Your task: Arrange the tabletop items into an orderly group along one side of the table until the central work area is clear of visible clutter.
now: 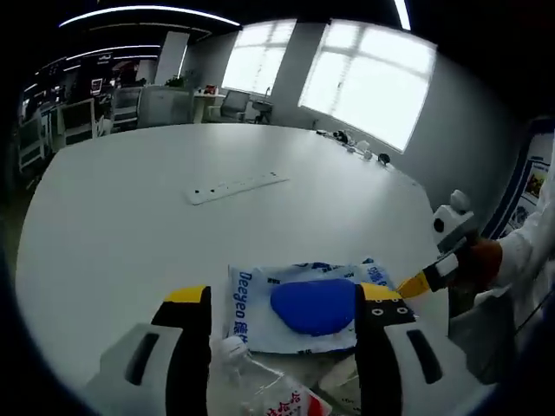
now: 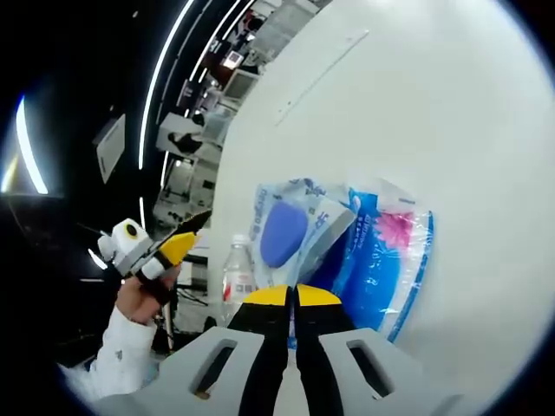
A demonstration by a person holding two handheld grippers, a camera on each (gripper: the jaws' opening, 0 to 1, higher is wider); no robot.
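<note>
Two grippers over packets at the near edge of the white bench (image 1: 130,225)

Left gripper (image 1: 284,305): jaws wide apart, empty, above one wipes packet (image 1: 303,308) and one bottle (image 1: 251,381). Right gripper (image 2: 293,296): jaws together, beside one blue packet (image 2: 381,251)

My left hand-held gripper (image 1: 284,322) has two black jaws capped in yellow, each backed by a pale grey housing with a dark slot. My right hand-held gripper (image 2: 293,299) is built the same: black jaws, yellow tips, slotted grey shells. I'm wearing a white sleeve (image 2: 123,351) and a white cuff (image 1: 525,249).
</note>
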